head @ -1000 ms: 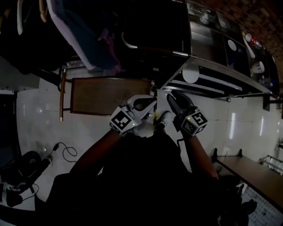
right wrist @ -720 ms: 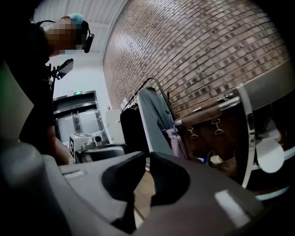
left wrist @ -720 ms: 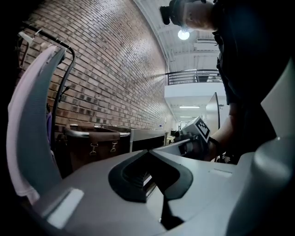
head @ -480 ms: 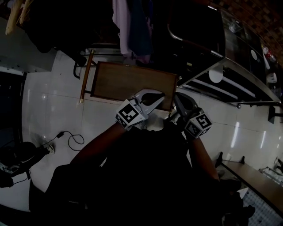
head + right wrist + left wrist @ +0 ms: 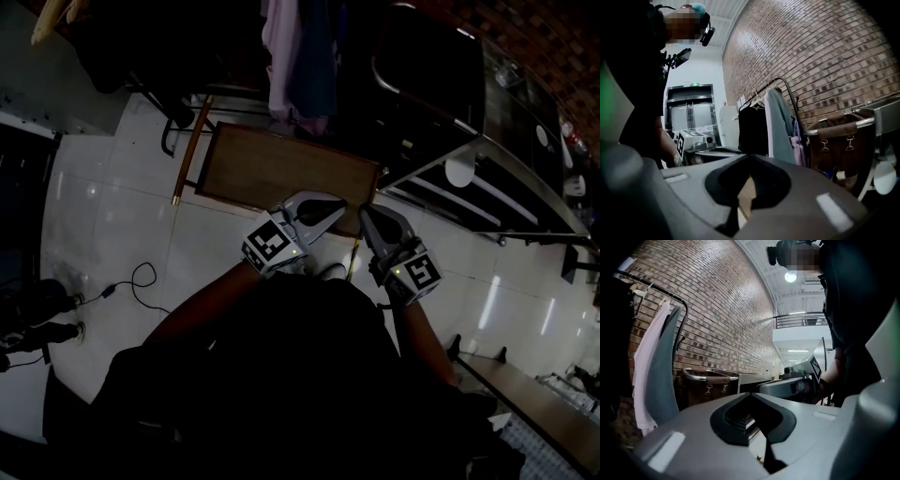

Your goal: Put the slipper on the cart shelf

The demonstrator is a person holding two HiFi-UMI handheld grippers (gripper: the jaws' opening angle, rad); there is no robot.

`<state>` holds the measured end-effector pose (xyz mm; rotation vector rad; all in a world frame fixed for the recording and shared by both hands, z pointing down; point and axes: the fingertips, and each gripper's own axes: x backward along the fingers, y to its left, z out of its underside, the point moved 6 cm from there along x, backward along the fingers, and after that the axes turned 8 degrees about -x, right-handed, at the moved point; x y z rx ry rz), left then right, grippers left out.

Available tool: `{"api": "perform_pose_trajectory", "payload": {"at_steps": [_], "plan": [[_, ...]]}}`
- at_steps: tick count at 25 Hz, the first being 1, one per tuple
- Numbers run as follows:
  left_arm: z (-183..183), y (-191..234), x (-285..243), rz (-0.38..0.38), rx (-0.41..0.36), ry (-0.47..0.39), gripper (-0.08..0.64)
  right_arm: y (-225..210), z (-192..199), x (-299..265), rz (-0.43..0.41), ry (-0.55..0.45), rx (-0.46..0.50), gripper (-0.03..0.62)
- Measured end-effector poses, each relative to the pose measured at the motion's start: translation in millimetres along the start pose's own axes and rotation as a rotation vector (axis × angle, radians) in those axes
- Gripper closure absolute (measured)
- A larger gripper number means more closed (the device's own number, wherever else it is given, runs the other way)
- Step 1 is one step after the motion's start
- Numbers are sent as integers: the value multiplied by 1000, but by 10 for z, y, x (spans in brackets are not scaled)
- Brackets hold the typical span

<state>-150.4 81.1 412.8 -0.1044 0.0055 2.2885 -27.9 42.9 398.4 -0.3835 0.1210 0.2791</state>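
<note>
I see no slipper in any view. My left gripper (image 5: 337, 205) and right gripper (image 5: 365, 214) are held side by side at waist height, both shut with nothing between the pads. They hang over the near edge of a low brown wooden cart deck (image 5: 272, 169). In the left gripper view the jaws (image 5: 751, 393) meet tip to tip, with the right gripper (image 5: 801, 380) beyond them. The right gripper view shows its own jaws (image 5: 749, 157) closed too, and the left gripper (image 5: 696, 140) off to the side.
A clothes rack with hanging garments (image 5: 295, 56) stands behind the wooden deck. A brown laundry cart (image 5: 705, 380) and a steel shelf trolley (image 5: 469, 169) stand to the right along a brick wall. A cable (image 5: 141, 277) lies on the white tile floor at left.
The right gripper's jaws have closed. The person has turned and stepped, so the wooden deck now lies closer under both grippers and the garments hang nearer the middle.
</note>
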Motion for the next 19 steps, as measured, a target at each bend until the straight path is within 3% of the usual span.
{"api": "perform_pose_trajectory", "payload": {"at_steps": [10,19], "plan": [[-126,-283,-230,-20,-20,-7,557,-41,11,359,-21,10,57,591],[-206,-535,-285,-27,9,8,557,65,-36,504,-67,-9,32,591]]}}
